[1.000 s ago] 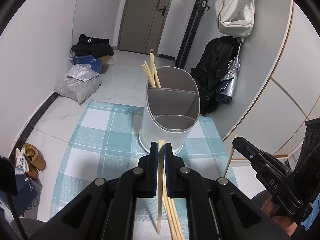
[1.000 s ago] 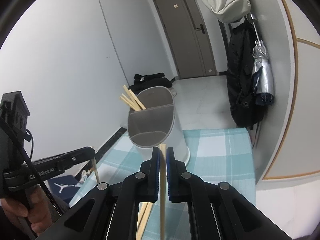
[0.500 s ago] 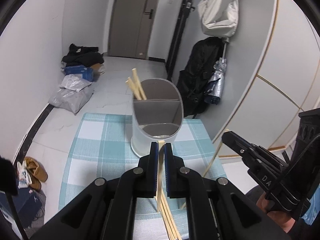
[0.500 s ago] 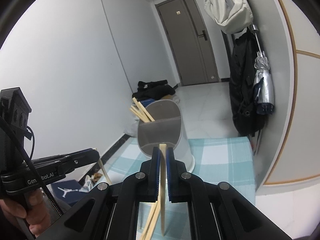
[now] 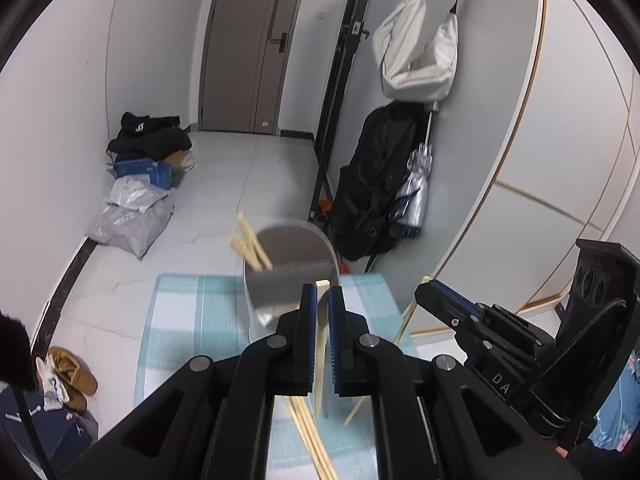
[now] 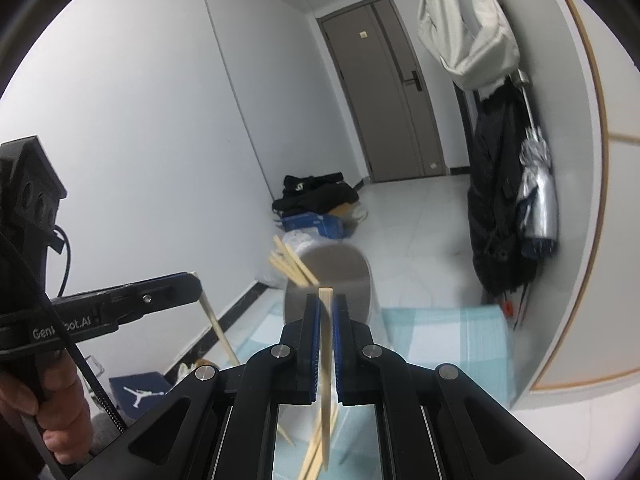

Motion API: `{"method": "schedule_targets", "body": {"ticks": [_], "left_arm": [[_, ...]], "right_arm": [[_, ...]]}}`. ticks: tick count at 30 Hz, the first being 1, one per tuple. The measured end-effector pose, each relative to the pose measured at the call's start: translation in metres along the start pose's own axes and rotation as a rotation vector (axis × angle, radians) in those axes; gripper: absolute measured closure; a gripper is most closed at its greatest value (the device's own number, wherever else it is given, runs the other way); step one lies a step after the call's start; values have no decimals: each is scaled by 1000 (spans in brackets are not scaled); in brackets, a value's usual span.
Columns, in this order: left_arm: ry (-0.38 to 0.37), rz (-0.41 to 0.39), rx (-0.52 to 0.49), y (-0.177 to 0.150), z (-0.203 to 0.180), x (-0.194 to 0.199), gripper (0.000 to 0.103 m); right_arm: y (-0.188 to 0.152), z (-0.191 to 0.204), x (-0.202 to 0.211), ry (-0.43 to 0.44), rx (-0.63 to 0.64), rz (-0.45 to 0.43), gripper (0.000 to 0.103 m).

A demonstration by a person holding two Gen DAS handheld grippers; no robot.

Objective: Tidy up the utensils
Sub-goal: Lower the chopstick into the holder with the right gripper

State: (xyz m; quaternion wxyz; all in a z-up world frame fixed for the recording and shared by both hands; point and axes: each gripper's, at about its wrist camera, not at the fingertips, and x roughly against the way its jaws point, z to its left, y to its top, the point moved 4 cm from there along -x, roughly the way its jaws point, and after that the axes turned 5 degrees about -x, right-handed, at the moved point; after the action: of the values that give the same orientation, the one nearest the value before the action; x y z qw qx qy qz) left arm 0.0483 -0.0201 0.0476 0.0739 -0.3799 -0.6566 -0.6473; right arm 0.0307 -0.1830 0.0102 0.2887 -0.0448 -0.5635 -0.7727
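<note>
A white oval utensil holder [image 5: 289, 280] [image 6: 334, 276] stands on a blue checked cloth [image 5: 180, 320]. Several wooden chopsticks [image 5: 250, 245] [image 6: 291, 265] lean in its far left compartment. My left gripper [image 5: 319, 297] is shut on one upright chopstick [image 5: 319, 344], raised above the cloth just before the holder. My right gripper [image 6: 325, 301] is shut on another upright chopstick [image 6: 327, 352], also raised near the holder. Each gripper shows in the other's view: the right gripper [image 5: 426, 290] at the right, the left gripper [image 6: 194, 283] at the left. Loose chopsticks [image 5: 314, 436] [image 6: 316, 450] lie on the cloth below.
Past the table's far edge is a tiled floor with grey bags [image 5: 128, 216], a blue box [image 5: 140, 170] and black clothes. A black coat and umbrella [image 5: 380, 200] hang by the right wall, under a white bag [image 5: 418, 60]. Shoes [image 5: 68, 376] lie at lower left.
Both grippers have risen, each keeping its chopstick. The holder now sits lower and smaller in both views, and the lower chopstick tips hang clear above the cloth.
</note>
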Motion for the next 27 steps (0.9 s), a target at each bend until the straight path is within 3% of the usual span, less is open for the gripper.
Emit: {"method": "schedule_targets", "body": {"ticks": [16, 27], "left_arm": [[-50, -93, 81, 92, 29, -10, 101], [-26, -142, 127, 118, 49, -33, 100]], "right_arm": [[124, 18, -26, 65, 28, -85, 98], [175, 17, -75, 82, 93, -119, 98]]}}
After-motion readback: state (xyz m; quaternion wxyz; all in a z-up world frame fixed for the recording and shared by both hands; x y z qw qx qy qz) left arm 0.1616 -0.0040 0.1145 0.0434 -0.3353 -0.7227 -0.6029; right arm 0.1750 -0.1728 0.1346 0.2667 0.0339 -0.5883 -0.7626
